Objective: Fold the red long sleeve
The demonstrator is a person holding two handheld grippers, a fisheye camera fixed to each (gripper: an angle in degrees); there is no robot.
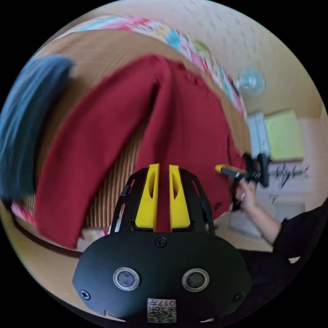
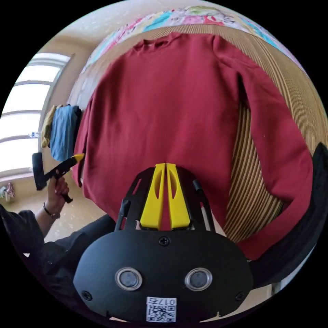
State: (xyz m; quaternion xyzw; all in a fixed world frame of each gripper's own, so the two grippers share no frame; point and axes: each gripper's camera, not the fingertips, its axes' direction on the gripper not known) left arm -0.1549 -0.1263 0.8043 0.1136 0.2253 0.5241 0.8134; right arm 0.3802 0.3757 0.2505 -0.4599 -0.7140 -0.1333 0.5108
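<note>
red long-sleeve top point(image 2: 164, 102) spread flat on striped bamboo mat point(image 2: 253, 191), right gripper point(image 2: 165, 168) pinching its hem, left gripper point(image 1: 164, 169) clamped on the hem too, blue folded clothes point(image 1: 24, 119) blurry in left gripper view, window point(image 2: 20, 112) bright in right gripper view

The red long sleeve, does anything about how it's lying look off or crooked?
Mostly flat. The red long sleeve has one sleeve splayed out from the body, with striped mat showing between them. Its hem hangs past the mat's edge.

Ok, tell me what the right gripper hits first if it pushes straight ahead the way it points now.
The right gripper has its jaws together over the red long sleeve's lower body. Straight ahead it would probably meet that red fabric first; the depth is hard to judge.
</note>
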